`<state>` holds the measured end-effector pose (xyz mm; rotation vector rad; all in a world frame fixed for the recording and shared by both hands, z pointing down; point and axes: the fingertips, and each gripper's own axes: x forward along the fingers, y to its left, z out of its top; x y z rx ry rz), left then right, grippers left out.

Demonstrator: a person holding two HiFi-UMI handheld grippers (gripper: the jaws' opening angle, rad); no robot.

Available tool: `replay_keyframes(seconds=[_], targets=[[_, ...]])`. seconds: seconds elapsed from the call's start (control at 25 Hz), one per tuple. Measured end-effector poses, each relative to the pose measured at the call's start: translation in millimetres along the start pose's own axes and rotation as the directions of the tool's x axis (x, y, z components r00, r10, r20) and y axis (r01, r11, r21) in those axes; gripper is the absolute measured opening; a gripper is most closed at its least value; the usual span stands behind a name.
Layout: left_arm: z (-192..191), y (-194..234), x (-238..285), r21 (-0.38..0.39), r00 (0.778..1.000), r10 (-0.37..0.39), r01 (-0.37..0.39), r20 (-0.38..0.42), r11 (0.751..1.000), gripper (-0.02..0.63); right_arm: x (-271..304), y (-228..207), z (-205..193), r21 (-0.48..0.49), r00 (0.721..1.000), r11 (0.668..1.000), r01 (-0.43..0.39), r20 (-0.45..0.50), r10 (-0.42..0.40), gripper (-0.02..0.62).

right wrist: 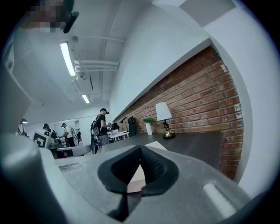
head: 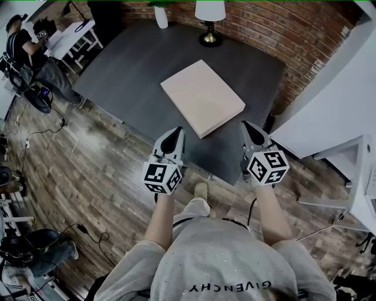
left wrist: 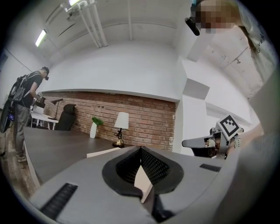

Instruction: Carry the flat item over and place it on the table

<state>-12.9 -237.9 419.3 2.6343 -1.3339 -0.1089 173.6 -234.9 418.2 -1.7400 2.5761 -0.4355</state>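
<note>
Holding both grippers out level over the near edge of the dark table, the person has nothing in either one. The left gripper has its jaws pressed together at the tips, and in its own view only a pale wedge shows through the gap behind those tips. The right gripper is pressed together as well, tips meeting, with a bit of the same pale surface visible through its gap.

The flat beige board lies on the table just ahead of the two grippers and between them, turned so that one corner points back toward the person. That near corner sits just beyond and inboard of the left gripper's tip, apart from it; another corner lies just forward of the right gripper's tip, also apart.

Well beyond the board, at the far edge from the grippers, a lamp and a white vase stand against the brick wall.
</note>
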Motion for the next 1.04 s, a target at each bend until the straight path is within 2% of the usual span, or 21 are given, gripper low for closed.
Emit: replay_keyframes(seconds=[0.44,1.04], targets=[[7,-11,1,0.009,1.000,-0.009,0.009,0.009,1.000,-0.002,-8,4,6,-0.018,1.000,1.000,-0.011,0.015,0.011,-0.003],[4,-11,2,0.015,1.000,0.003,-0.003,-0.002,1.000,-0.002,-10,-1,-7,-0.014,1.000,1.000,-0.018,-0.012,0.018,-0.003]])
